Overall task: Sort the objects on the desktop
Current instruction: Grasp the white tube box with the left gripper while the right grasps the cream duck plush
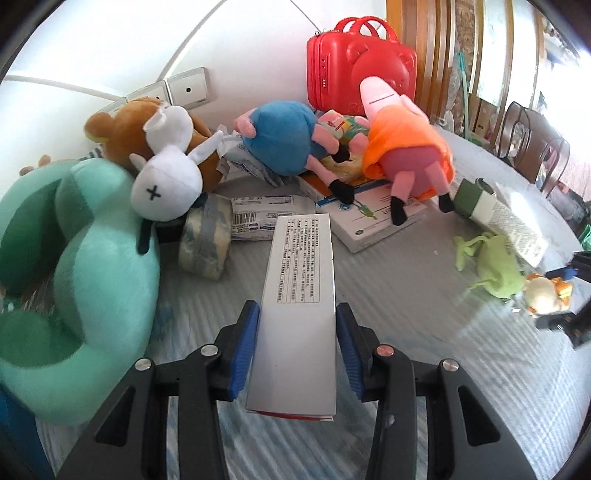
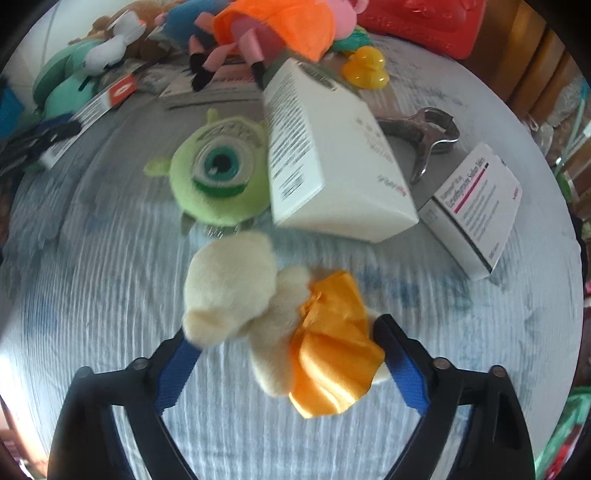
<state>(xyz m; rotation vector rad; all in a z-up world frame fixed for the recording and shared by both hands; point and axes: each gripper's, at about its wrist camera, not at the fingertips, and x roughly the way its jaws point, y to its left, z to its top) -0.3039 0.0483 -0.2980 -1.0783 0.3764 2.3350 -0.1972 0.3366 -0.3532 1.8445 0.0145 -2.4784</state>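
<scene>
Left wrist: silver box (image 1: pixel 295 314) betw L gripper (image 1: pixel 297 317) pads, seemingly clamped

Cream plush toy (image 2: pixel 236 291) blurred; red case (image 2: pixel 424 22) cropped

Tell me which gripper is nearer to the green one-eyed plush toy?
Right. The right gripper sits just short of the green one-eyed plush, holding a cream plush; the left gripper is further off, to its left.

Bright daylight from the right, glare on the tablecloth (image 1: pixel 461 332); fisheye-bent dark edges; right wrist view motion-blurred.
</scene>
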